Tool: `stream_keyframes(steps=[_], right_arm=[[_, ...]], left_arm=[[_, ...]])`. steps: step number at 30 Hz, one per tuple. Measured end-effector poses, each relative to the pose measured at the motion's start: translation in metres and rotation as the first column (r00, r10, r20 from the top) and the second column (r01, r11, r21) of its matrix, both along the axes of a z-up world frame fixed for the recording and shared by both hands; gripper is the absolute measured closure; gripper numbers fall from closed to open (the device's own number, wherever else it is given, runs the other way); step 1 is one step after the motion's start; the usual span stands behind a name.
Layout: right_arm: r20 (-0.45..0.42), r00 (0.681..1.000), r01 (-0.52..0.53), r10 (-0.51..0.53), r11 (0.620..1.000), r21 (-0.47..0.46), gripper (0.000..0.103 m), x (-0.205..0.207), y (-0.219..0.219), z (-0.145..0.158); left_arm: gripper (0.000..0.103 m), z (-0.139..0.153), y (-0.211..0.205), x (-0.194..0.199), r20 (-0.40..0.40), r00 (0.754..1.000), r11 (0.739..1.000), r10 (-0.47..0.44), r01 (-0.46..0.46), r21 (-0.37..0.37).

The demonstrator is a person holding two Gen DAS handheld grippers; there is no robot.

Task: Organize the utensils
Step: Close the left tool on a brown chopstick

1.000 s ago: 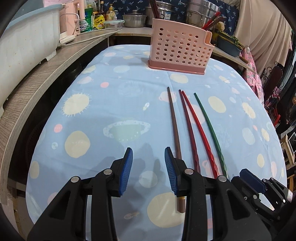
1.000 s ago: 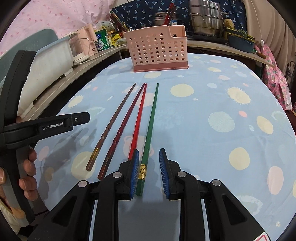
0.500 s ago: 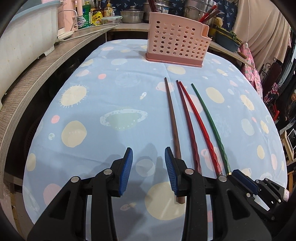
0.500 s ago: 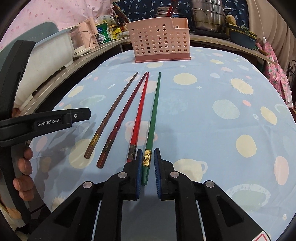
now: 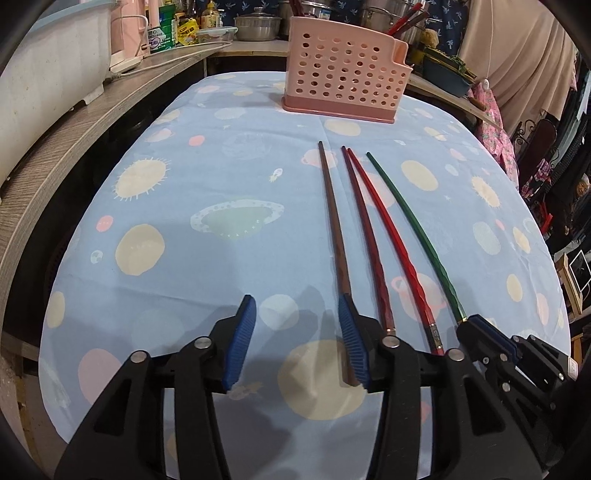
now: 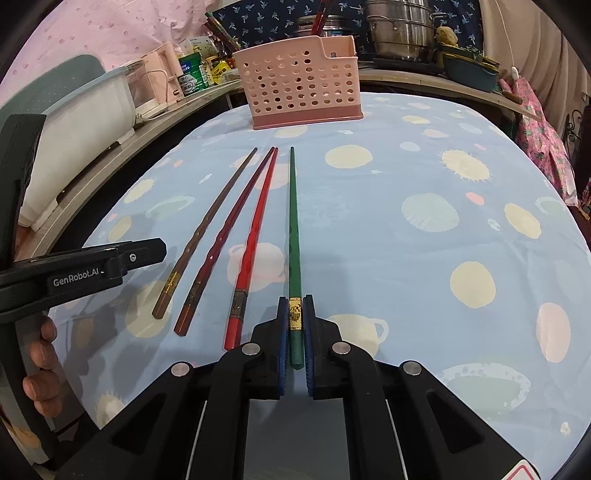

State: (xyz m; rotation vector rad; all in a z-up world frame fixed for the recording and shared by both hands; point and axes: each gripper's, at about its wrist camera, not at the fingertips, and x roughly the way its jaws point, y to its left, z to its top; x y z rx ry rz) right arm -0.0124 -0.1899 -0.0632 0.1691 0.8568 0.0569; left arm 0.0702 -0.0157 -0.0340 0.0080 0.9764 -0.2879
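Observation:
Four chopsticks lie side by side on the blue spotted tablecloth [image 5: 207, 177]: brown [image 5: 334, 236], dark red [image 5: 365, 236], red [image 5: 391, 236] and green [image 5: 417, 221]. My right gripper [image 6: 295, 306] is shut on the thick gold-banded end of the green chopstick [image 6: 293, 221], which still rests on the cloth. My left gripper [image 5: 295, 306] hovers to the left of the row with its jaws opening and nothing between the pads. Its right finger covers the brown chopstick's near end. A pink perforated utensil basket [image 5: 343, 70] stands upright at the table's far side.
A wooden counter [image 5: 55, 147] curves along the left with a white tub [image 5: 48, 62], bottles and steel pots [image 6: 399, 29]. A hand [image 6: 40, 354] grips the left tool's handle. Pink patterned fabric [image 6: 535, 122] hangs at the right edge.
My right jaws have closed onto the green chopstick's thick end. My left jaws have spread wider. Both hands stay roughly where they were.

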Motion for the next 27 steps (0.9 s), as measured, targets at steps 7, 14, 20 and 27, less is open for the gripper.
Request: stream_keyframes(steps=[7,14,20,27], right_arm=[[-0.002,1.0,0.015,-0.015,1.0,0.025,0.096,-0.002,-0.005,0.0],[-0.002,1.0,0.016,-0.016,1.0,0.024,0.096,-0.002,-0.005,0.0],[-0.002,1.0,0.016,-0.016,1.0,0.024,0.096,-0.002,-0.005,0.0],[-0.002,1.0,0.017,-0.017,1.0,0.026,0.096,-0.003,-0.005,0.0]], left_arm=[[0.055,-0.003,-0.007,-0.009,-0.013,0.999,1.0,-0.029,0.029,-0.001],[0.055,-0.01,-0.012,-0.014,-0.03,0.999,0.999,-0.043,0.043,0.004],[0.056,-0.011,-0.014,-0.016,-0.026,0.998,0.999,-0.048,0.049,0.011],[0.07,-0.012,-0.017,-0.018,-0.022,0.998,0.998,-0.06,0.061,0.016]])
